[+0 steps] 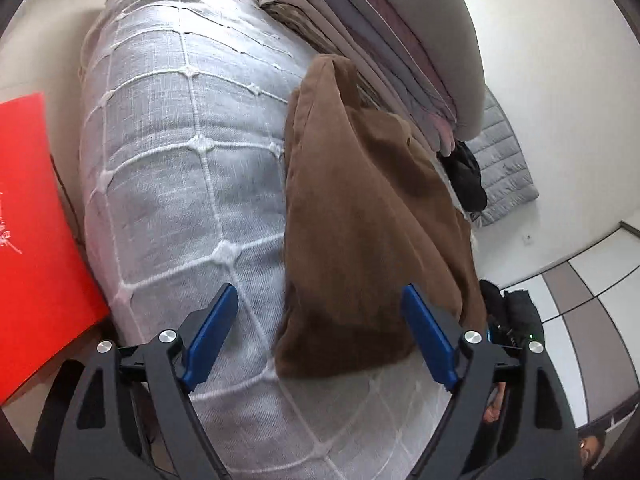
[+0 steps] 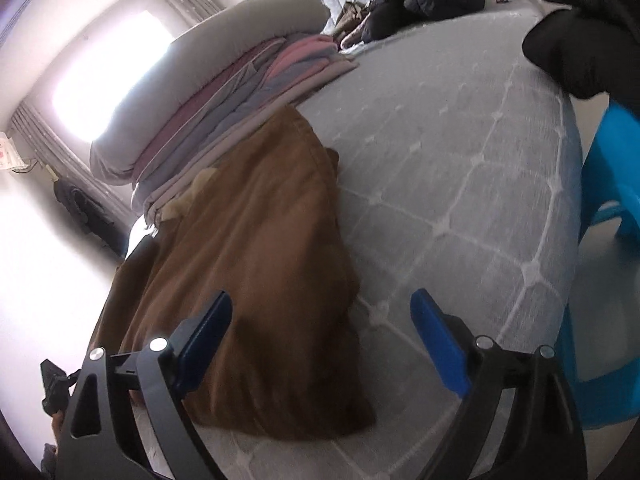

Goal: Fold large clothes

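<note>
A brown garment [image 1: 360, 216] lies folded into a long strip on the grey quilted bed cover [image 1: 176, 152]. It also shows in the right wrist view [image 2: 256, 264], with the bed cover [image 2: 460, 168] to its right. My left gripper [image 1: 320, 300] is open and empty, hovering over the garment's near end. My right gripper [image 2: 322, 306] is open and empty, above the garment's near right edge. Neither gripper touches the cloth.
A stack of folded bedding [image 1: 392, 40] lies beside the garment's far end, also in the right wrist view [image 2: 224, 92]. A dark jacket [image 2: 424, 0] lies near the headboard. A red board [image 1: 36, 232] stands left of the bed. A blue plastic stool [image 2: 608, 264] stands at the right.
</note>
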